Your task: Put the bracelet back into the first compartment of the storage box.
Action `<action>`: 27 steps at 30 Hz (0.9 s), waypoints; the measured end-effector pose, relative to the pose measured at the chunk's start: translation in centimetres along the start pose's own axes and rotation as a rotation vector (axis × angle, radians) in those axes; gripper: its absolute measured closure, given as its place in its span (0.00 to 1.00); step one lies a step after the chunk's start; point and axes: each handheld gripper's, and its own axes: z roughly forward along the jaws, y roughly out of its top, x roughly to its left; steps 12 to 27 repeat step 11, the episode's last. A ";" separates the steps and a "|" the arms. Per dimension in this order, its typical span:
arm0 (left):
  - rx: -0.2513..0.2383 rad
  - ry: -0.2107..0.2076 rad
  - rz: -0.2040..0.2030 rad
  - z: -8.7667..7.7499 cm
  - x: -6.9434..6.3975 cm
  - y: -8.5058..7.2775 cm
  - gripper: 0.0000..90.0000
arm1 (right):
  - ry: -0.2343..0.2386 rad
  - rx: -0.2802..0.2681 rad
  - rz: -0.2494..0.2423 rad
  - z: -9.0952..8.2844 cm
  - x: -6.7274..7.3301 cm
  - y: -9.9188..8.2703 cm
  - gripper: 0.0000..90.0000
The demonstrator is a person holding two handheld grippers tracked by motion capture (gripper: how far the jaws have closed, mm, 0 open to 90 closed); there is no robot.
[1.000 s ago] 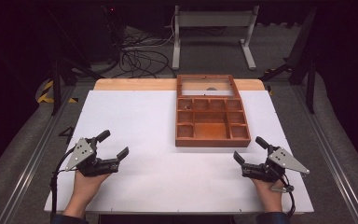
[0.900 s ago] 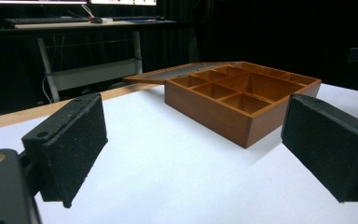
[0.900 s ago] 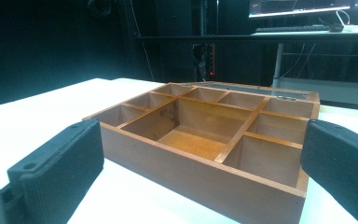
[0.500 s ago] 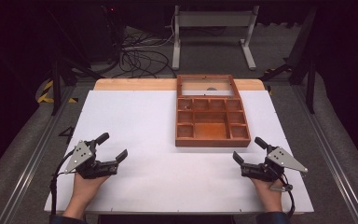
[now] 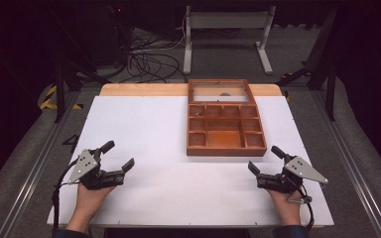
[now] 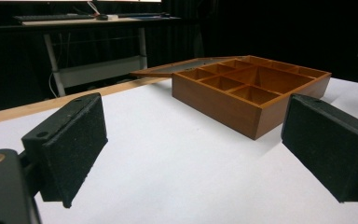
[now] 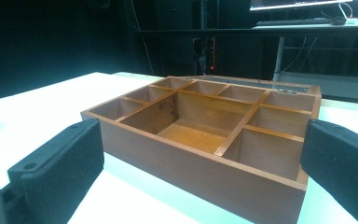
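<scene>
A brown wooden tray (image 5: 226, 151) with several empty compartments lies at the centre-right of the white table top (image 5: 144, 124). Its framed lid (image 5: 222, 82) is folded flat behind it. My left gripper (image 5: 118, 154) rests near the front left, open and holding nothing. My right gripper (image 5: 264, 158) rests near the front right, just short of the tray's front corner, also open and holding nothing. In the left gripper view the tray (image 6: 214, 100) sits ahead and to the right between the pads (image 6: 70, 144). The right gripper view has the tray's front wall (image 7: 191, 163) close ahead, between the wide-apart pads (image 7: 60, 168).
A bare wooden strip (image 5: 144, 89) borders the table's far edge. Beyond it, cables (image 5: 149, 62) lie on the floor beside a grey metal stand (image 5: 225, 29). Metal rails (image 5: 34, 168) run along both sides of the table. Open white surface stretches between the two grippers.
The left hand has slid slightly toward the table's near edge. The right hand has barely shifted. Both grippers stay open.
</scene>
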 end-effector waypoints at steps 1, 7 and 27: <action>-0.004 0.001 -0.002 0.0 0.0 0.0 0.09 | -0.001 -0.003 -0.002 0.0 0.0 0.0 0.00; -0.001 0.002 -0.004 0.0 0.1 0.0 0.09 | 0.002 -0.002 -0.003 0.0 0.0 0.0 0.00; 0.002 -0.003 -0.006 0.1 0.1 -0.1 0.09 | 0.001 0.004 -0.002 0.0 0.0 0.0 0.00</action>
